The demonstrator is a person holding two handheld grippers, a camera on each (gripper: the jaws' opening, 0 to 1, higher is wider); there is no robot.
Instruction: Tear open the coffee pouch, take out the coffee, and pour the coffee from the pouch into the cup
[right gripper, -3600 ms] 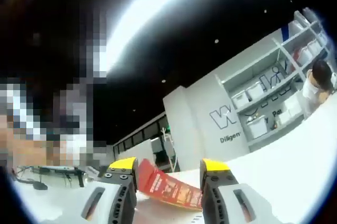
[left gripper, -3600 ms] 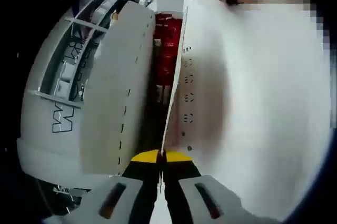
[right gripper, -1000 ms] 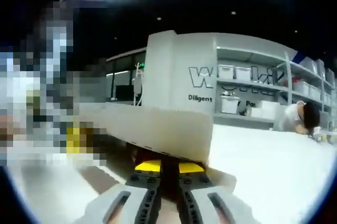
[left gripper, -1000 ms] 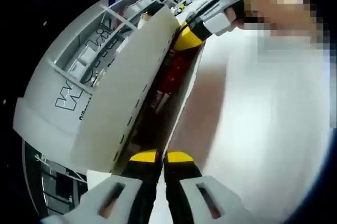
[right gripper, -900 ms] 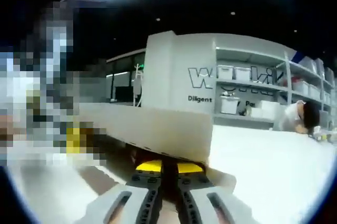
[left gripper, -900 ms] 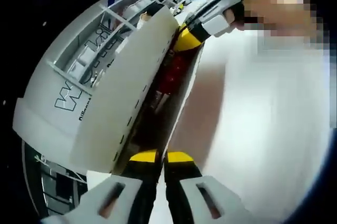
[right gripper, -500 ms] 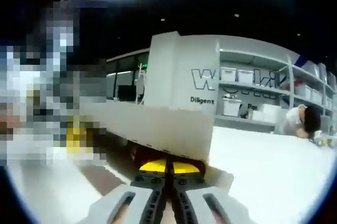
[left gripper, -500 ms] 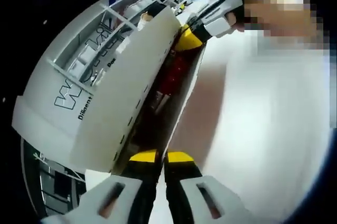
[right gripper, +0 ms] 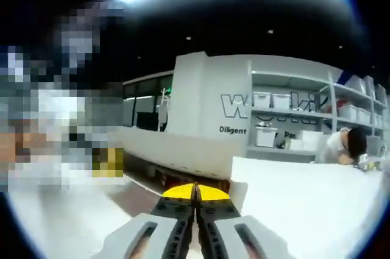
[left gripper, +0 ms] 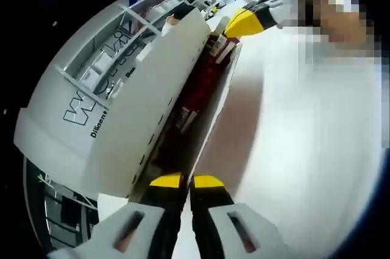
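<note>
White surface (left gripper: 304, 167) under both grippers. Pouch mouth gapes wider than a second ago, red packet (left gripper: 204, 85) now exposed between its walls. Left gripper (left gripper: 185, 181) and right gripper (right gripper: 195, 192) each clenched on a pouch (left gripper: 146, 106) edge; opening looks nearly done.

This is a large indoor workspace, something like a lab or a storeroom. In the right half of the right gripper view, open grey shelving (right gripper: 304, 119) carries rows of white storage bins (right gripper: 263, 137), and a white wall panel (right gripper: 207, 113) at centre bears big outlined lettering and the printed word "Diligent". Left of the panel sit dark glass partitions (right gripper: 143, 109). Overhead the ceiling is black, with small spot lights. At the far right edge a person (right gripper: 347, 146) bends over a white table (right gripper: 304, 198).
</note>
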